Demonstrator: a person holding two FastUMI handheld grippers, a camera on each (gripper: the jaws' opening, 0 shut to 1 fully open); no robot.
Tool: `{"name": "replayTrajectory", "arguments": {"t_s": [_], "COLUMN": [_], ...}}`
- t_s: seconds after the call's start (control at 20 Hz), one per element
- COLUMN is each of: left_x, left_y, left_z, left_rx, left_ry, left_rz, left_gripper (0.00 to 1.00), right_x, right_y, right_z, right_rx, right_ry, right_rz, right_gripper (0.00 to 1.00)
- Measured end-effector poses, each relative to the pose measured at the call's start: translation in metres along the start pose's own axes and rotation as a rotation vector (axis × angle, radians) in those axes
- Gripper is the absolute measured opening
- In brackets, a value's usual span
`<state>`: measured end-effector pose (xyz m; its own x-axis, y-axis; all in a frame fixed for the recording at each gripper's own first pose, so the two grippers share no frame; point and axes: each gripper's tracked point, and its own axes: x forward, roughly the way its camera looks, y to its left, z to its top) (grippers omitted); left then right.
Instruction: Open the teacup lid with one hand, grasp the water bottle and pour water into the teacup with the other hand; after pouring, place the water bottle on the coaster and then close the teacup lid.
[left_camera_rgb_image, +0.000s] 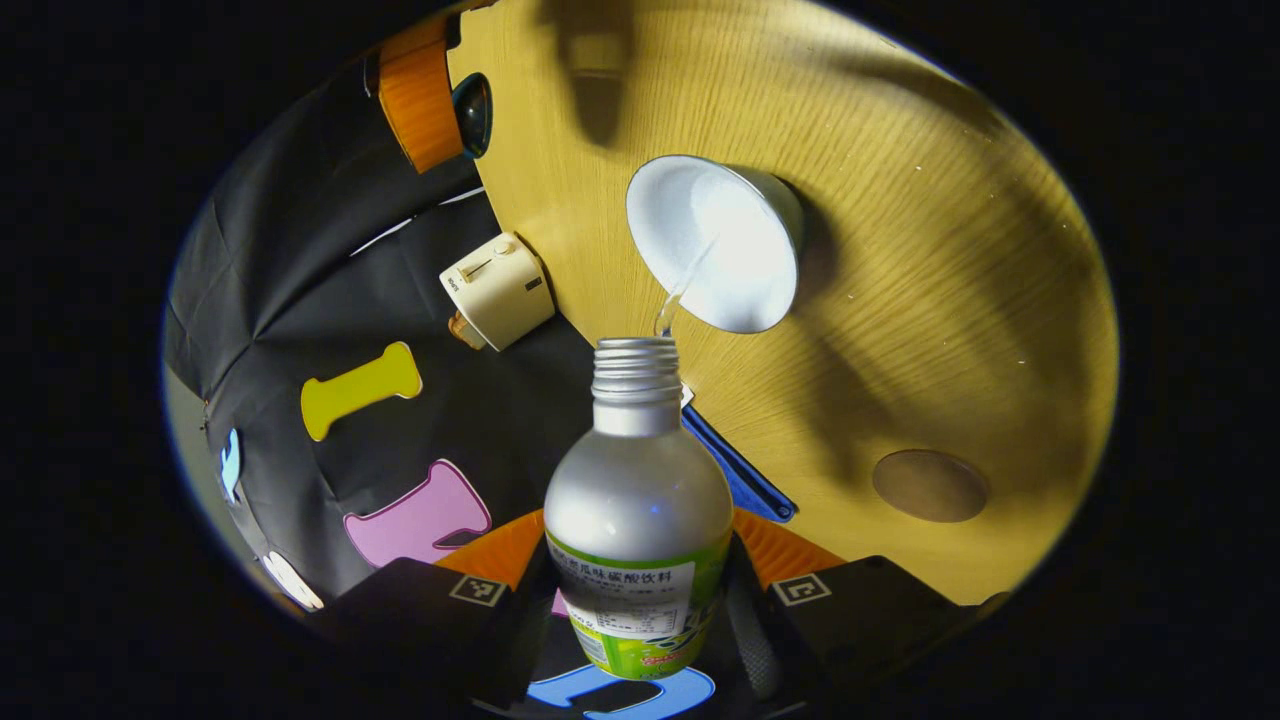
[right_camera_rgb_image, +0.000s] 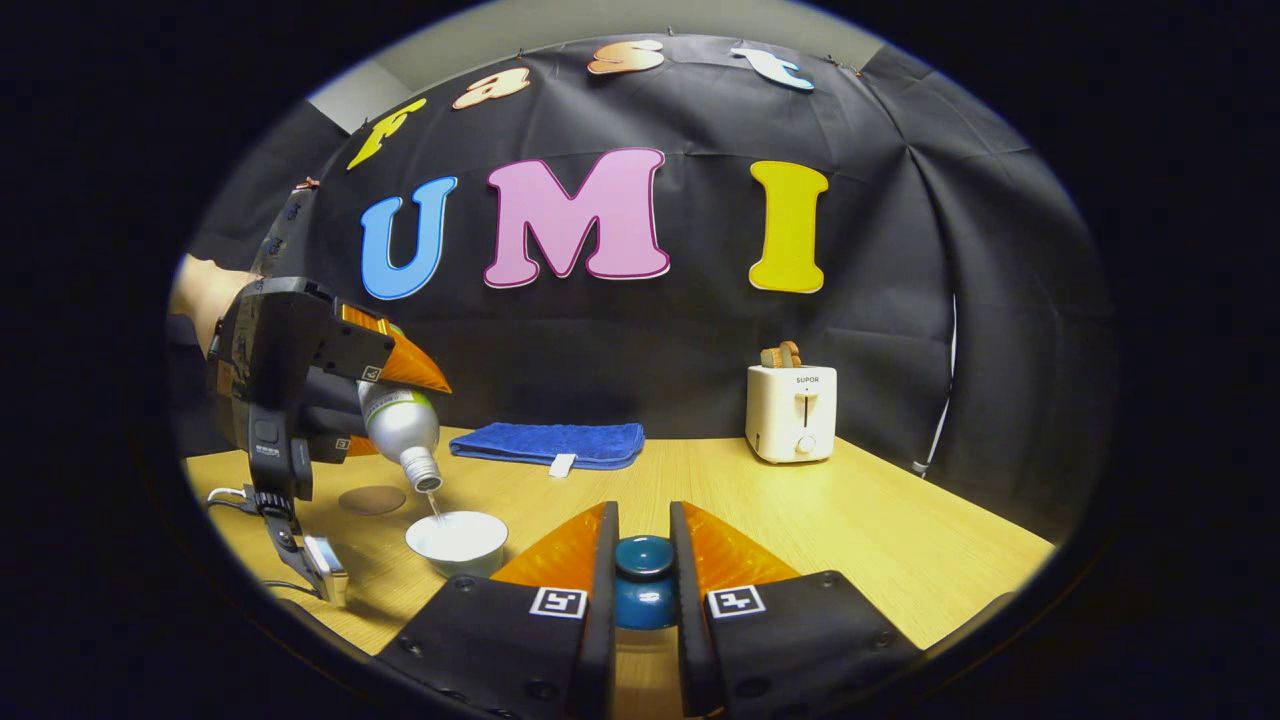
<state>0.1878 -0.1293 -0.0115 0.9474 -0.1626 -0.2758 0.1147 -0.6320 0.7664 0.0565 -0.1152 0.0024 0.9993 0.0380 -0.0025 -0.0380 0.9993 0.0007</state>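
The task is in its middle, I judge. The lid (right_camera_rgb_image: 643, 580) is already off the cup (right_camera_rgb_image: 457, 540): the right gripper (right_camera_rgb_image: 643, 560) grasps it by its dark blue knob, with both fingers pressed on it, and holds it above the near part of the table (right_camera_rgb_image: 900, 520). The left gripper (left_camera_rgb_image: 640, 600) is clenched on the bottle (left_camera_rgb_image: 638, 520) and tilts it with the open mouth down toward the cup. A thin stream of water (left_camera_rgb_image: 685, 285) runs from the mouth into the cup, so the pouring is going on now.

Three things are left: to end the pouring, to set the bottle on the coaster (left_camera_rgb_image: 930, 485), and to put the lid back.

The bottle is silver metal with a threaded neck, no cap, and a green and white label. The cup is white, wide and open, standing on the table at the left, near the coaster. The coaster is round, brown and bare.
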Motion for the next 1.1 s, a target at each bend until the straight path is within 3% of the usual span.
{"name": "replayTrajectory", "arguments": {"t_s": [0.9,1.0,1.1], "left_x": [-0.0002,0.0003,-0.0033], "left_y": [0.0031,0.0006,-0.0042], "left_z": [-0.0003,0.0009,0.0016], "left_rx": [-0.035,-0.073,-0.181], "left_ry": [0.011,-0.001,-0.014], "left_rz": [0.040,0.043,0.064], "left_gripper": [0.81,0.81,0.81], "right_x": [-0.0006,-0.0008,-0.0002], "right_y": [0.0013,0.0014,0.0007], "right_z": [0.0003,0.0002,-0.0003], "right_rx": [-0.002,-0.002,-0.003], "right_ry": [0.000,0.000,0.001], "right_rz": [0.005,0.005,0.002], "right_gripper": [0.29,0.29,0.29]}}
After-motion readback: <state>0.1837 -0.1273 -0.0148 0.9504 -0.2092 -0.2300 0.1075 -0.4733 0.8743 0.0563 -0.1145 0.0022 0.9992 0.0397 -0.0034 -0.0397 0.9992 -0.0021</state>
